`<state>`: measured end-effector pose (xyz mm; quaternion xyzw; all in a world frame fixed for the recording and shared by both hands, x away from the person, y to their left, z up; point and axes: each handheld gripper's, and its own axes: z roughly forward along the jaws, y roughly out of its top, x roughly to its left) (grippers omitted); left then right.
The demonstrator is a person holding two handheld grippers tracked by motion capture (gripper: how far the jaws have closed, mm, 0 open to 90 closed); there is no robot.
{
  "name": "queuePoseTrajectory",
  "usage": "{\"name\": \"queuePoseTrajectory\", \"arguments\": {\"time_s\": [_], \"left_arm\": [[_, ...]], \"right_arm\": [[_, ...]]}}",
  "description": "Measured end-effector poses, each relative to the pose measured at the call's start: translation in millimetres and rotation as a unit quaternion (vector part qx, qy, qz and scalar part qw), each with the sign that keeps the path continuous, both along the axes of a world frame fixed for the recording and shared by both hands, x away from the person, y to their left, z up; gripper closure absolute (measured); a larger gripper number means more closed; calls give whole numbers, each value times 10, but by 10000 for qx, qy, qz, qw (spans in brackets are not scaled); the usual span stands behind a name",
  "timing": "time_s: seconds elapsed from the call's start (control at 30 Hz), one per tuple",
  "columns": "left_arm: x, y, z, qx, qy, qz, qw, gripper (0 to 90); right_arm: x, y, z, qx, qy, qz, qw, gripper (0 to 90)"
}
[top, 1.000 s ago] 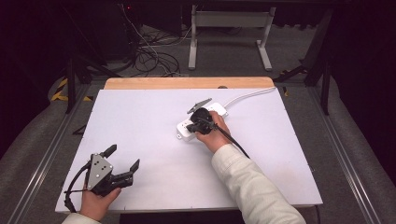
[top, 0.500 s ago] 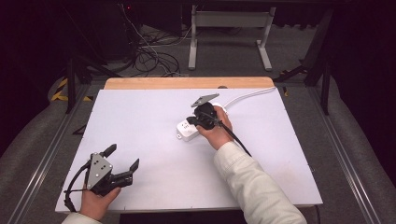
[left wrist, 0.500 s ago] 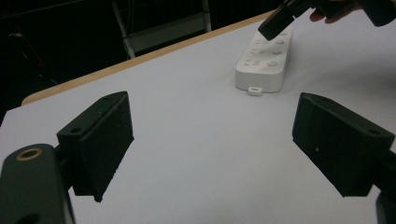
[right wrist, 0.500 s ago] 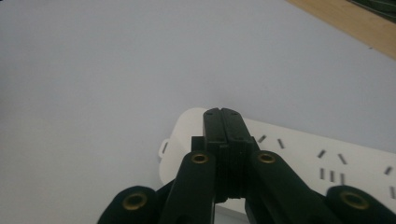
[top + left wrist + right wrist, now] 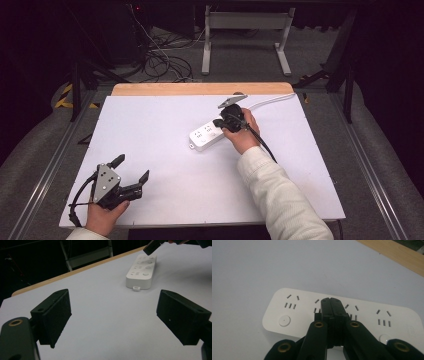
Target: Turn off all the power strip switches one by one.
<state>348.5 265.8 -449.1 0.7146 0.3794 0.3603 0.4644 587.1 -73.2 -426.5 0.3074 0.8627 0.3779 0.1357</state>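
A white power strip (image 5: 204, 136) with several sockets and round buttons lies on the white table, right of centre; its white cable (image 5: 272, 99) runs to the far right edge. My right gripper (image 5: 217, 122) is shut, its jaws pressed together with nothing between them, and their tips hover over the strip's middle sockets (image 5: 294, 312). In the right gripper view the closed jaws of the right gripper (image 5: 331, 300) cover one socket. My left gripper (image 5: 131, 168) rests open near the front left corner, far from the strip (image 5: 141, 271).
The white table top (image 5: 150, 120) has a wooden strip (image 5: 200, 89) along its far edge. Beyond it lie dark floor, tangled cables (image 5: 165, 65) and a metal stand (image 5: 245, 30). Metal rails run along both table sides.
My right gripper has shifted a little to the right and farther away along the power strip, staying shut. The left gripper and the strip have not moved.
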Motion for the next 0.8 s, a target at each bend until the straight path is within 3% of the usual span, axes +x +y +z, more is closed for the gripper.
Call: {"name": "queuePoseTrajectory", "arguments": {"time_s": [0.47,0.8], "left_arm": [[3,1,-1,6,1,4,10000,133],[10,-1,-7,6,17,-2,10000,134]], "right_arm": [[23,101,-158,-287,336,259,9987,900],[20,127,-192,-377,356,269,9983,900]]}}
